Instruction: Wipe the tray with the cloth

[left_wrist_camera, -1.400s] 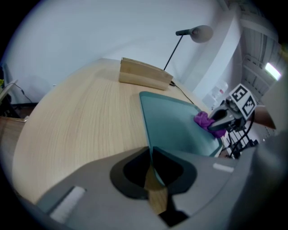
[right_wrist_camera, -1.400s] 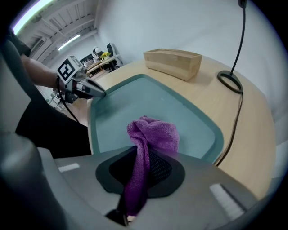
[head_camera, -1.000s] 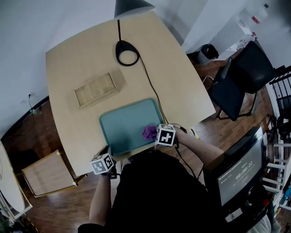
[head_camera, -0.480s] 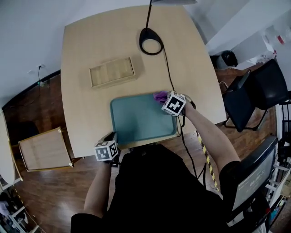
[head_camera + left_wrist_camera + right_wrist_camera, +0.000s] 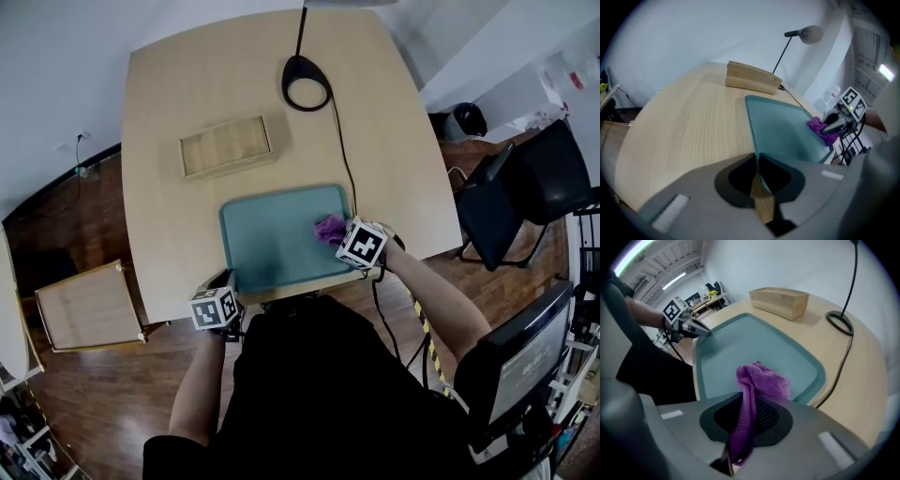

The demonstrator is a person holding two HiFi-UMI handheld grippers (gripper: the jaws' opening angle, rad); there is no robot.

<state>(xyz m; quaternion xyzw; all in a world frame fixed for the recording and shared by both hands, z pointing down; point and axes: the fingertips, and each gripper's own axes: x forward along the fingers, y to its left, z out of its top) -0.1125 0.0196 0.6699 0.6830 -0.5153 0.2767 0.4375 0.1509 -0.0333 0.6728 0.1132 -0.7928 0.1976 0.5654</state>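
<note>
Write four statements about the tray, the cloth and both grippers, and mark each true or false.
1. The right gripper is shut on the purple cloth. True.
2. The cloth sits near the left edge of the tray. False: in the head view it is near the tray's right edge.
3. The left gripper clamps the tray's rim. True.
4. The wooden box stands on the tray. False: it stands on the table, beyond the tray and apart from it.
</note>
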